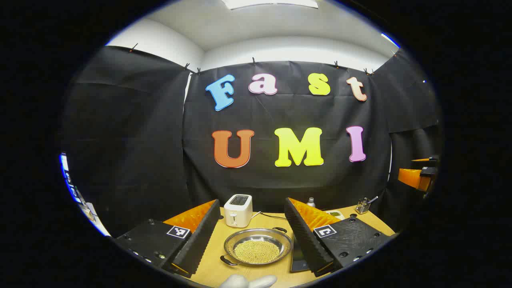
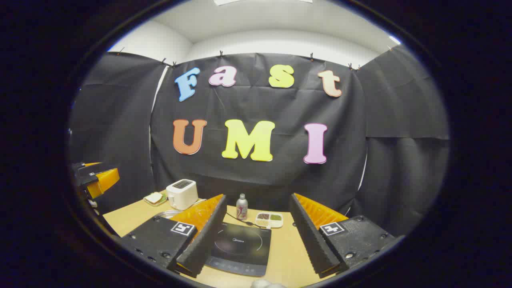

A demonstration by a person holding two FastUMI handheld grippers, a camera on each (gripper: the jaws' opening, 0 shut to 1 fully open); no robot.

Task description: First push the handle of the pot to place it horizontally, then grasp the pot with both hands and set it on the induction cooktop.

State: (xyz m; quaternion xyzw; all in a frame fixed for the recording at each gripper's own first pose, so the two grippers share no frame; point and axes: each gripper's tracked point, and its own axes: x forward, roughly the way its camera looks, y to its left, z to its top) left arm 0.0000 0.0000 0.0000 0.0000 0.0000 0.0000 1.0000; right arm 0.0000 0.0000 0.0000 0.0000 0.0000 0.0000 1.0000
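Observation:
A shallow steel pot (image 1: 258, 248) with yellowish grains inside sits on the wooden table (image 1: 212, 268). Its two small dark handles (image 1: 227, 261) point diagonally, near-left and far-right. My left gripper (image 1: 253, 201) hangs open above and in front of it, one finger on either side, touching nothing. The black induction cooktop (image 2: 240, 246) lies flat just right of the pot; its edge (image 1: 298, 256) shows beside the pot. My right gripper (image 2: 258, 197) stands open over the cooktop, holding nothing. A sliver of the pot's rim (image 2: 166, 214) shows left of it.
A white toaster (image 1: 238, 210) stands behind the pot, a plate with bread (image 2: 154, 198) to its left. Behind the cooktop are a small bottle (image 2: 241, 207) and a divided dish (image 2: 269, 219). A utensil holder (image 1: 363, 206) is far right. A white soft object (image 1: 248, 282) lies at the front edge.

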